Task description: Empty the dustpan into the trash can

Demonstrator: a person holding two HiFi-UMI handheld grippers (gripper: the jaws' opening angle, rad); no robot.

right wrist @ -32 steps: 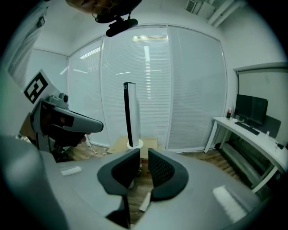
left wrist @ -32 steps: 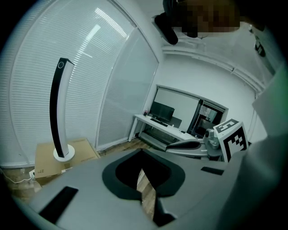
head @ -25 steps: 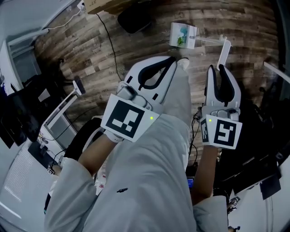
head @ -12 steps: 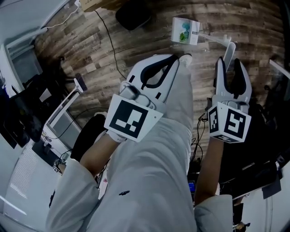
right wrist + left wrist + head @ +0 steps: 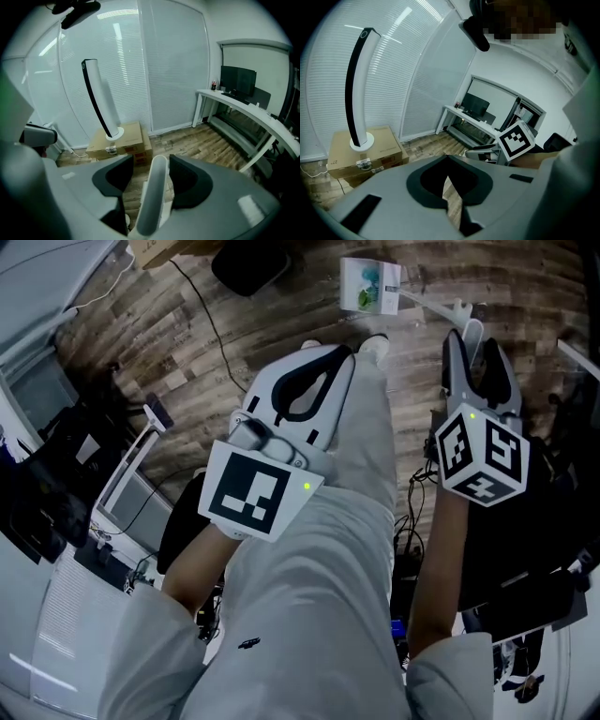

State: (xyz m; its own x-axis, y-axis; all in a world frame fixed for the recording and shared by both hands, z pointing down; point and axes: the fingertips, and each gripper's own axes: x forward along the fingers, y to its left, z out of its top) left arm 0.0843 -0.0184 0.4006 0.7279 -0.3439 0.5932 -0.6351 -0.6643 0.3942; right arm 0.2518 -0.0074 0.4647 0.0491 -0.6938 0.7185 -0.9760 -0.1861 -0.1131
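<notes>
In the head view a white dustpan [image 5: 368,285] holding green and blue scraps stands on the wooden floor at the top. Its white handle [image 5: 466,331] rises toward my right gripper [image 5: 476,336]. In the right gripper view that handle [image 5: 154,197] runs up between the two dark pads, with a gap at the left pad; these jaws are opening. My left gripper [image 5: 345,352] hangs shut and empty over a trouser leg, left of the dustpan. In its own view my left gripper [image 5: 447,161] has its pads together with nothing between them.
A dark rounded object [image 5: 248,263] sits on the floor at the top left of the dustpan. A black cable [image 5: 211,324] crosses the floor. A cardboard box [image 5: 122,140] carries a tall white fan [image 5: 96,93]. A white desk [image 5: 243,112] stands at the right.
The right gripper has rolled, its marker cube turning toward me, and its jaws have spread wider around the handle. Both grippers have sunk. The dustpan sits higher in the picture.
</notes>
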